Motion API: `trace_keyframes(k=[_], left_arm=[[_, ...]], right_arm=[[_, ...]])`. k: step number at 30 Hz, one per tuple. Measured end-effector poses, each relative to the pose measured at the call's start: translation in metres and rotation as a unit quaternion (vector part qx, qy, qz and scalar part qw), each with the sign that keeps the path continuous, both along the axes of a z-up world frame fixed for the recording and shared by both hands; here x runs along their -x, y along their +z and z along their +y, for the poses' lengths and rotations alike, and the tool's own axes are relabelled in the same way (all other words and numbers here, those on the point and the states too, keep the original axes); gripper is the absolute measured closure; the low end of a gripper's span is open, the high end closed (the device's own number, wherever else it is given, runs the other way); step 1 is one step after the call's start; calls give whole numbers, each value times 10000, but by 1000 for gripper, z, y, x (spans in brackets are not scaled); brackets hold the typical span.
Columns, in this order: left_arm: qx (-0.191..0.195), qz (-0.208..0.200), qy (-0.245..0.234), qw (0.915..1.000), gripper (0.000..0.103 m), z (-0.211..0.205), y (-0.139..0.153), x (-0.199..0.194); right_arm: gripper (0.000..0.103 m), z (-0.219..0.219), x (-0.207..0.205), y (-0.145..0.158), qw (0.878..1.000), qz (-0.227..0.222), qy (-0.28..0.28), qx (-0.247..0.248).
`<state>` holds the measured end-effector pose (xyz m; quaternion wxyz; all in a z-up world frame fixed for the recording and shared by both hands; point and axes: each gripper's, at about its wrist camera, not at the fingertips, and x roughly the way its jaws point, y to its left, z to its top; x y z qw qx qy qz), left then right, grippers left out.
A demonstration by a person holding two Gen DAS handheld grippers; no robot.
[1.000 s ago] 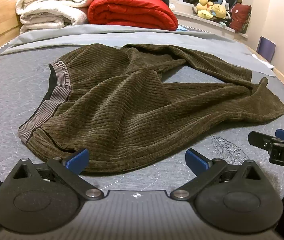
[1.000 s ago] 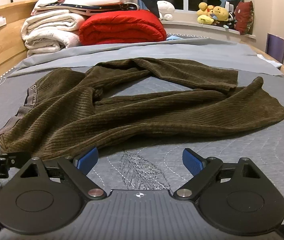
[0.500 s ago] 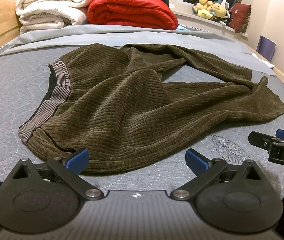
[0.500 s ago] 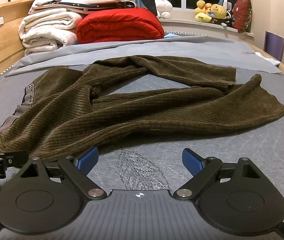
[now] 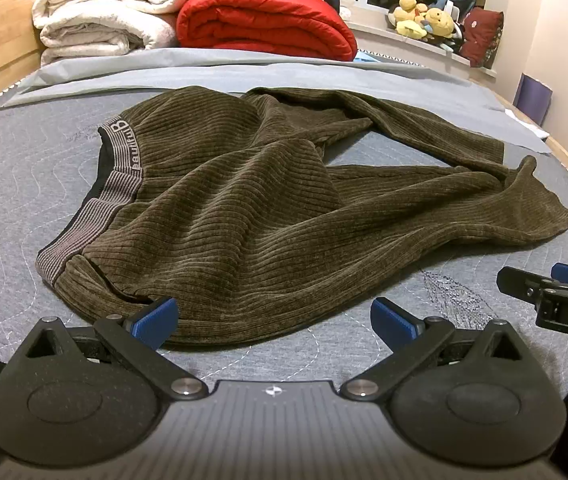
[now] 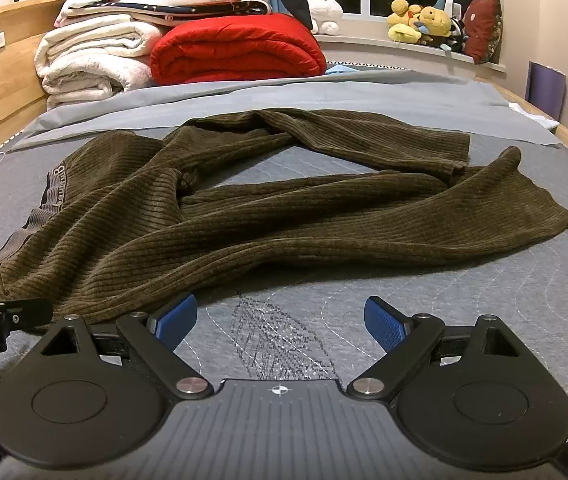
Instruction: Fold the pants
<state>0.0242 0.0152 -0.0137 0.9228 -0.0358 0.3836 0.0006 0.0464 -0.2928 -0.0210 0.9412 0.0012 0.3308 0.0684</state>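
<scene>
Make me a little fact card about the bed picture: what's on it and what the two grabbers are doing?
pants: brown ribbed pants, crumpled, legs crossing, not folded yet
waistband: grey striped waistband, toward the left
surface: grey quilted bed cover
left gripper: left gripper, open, at the pants' near edge, holding nothing
right gripper: right gripper, open, over bare cover
behind: red blanket, white blankets, plush toys

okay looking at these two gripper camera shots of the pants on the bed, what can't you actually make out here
- Waistband lettering: left view, partly folded and warped; right view, too small.
- Underside of the pants: both views, hidden by the top layers.
- Right gripper in the left view: cut off by the right edge.
- Left gripper in the right view: cut off by the left edge.
</scene>
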Motion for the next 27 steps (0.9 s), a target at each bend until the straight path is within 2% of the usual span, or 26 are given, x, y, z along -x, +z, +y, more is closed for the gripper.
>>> trace_keyframes(k=[20, 25, 27], left_arm=[[6, -33, 22, 10000, 1, 0, 0, 0], [-137, -326, -129, 9993, 1, -7, 4, 4], [-214, -478, -281, 9982, 2, -12, 6, 7]], right_arm=[[12, 1, -1, -3, 10000, 51, -33, 64], [14, -2, -3, -5, 9998, 99, -159, -7], [20, -4, -5, -5, 9997, 120, -224, -7]])
